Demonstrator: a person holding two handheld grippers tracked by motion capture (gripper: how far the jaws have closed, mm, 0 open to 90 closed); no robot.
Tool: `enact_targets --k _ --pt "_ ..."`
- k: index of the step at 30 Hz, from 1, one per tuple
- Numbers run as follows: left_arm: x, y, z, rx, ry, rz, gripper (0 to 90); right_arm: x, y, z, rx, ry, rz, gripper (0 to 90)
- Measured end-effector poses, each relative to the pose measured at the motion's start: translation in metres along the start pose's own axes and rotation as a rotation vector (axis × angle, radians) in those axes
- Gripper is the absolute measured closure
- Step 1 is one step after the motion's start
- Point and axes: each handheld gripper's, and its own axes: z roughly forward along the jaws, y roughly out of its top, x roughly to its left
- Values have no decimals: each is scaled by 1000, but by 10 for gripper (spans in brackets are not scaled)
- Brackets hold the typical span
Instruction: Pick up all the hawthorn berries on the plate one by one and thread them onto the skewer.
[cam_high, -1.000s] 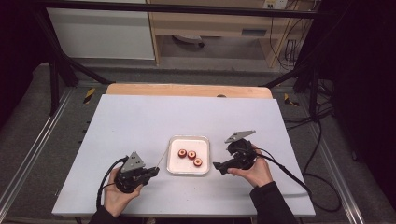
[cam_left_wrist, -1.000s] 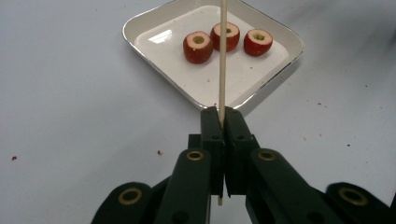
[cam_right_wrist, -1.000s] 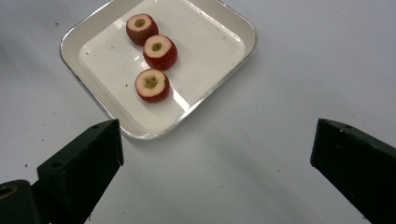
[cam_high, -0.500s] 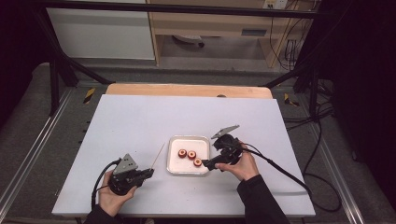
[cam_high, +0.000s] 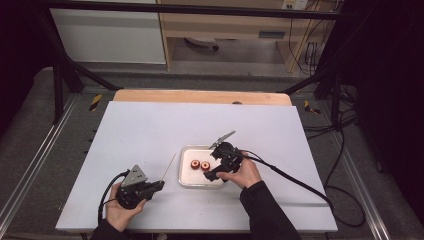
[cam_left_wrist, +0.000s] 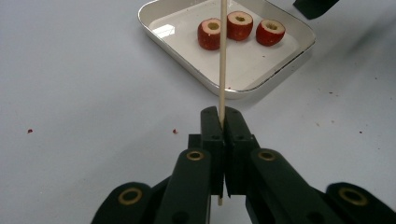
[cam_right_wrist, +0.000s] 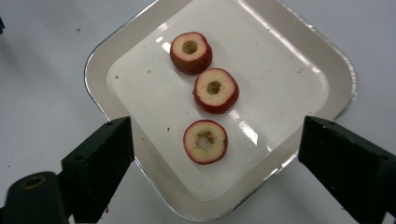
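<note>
Jaws of the right gripper, just narrowing yet wide and empty, straddle the nearest red cored fruit ring on the white square tray. Best to lower squarely before squeezing. The left gripper pinches a thin wooden skewer.

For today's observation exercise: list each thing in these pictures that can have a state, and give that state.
Left gripper: shut on the wooden skewer.
Wooden skewer: clamped, bare, pointing toward the tray.
Right gripper: open above the tray, jaws just been closing.
Tray: flat on the table.
Three cored fruit pieces: loose, holes up.
</note>
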Motion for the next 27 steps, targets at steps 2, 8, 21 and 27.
enact_targets --k 2,8,21,27 --pt "0 0 0 0 -2 0 882 1 2 5 22 5 -11 196" --pt "-1 0 1 5 -5 4 882 -1 4 14 78 42 -9 324" --pt "-1 0 2 12 -8 4 882 -4 4 22 137 34 -35 523" --pt "-2 1 2 16 -8 7 882 -4 4 23 139 37 -44 564"
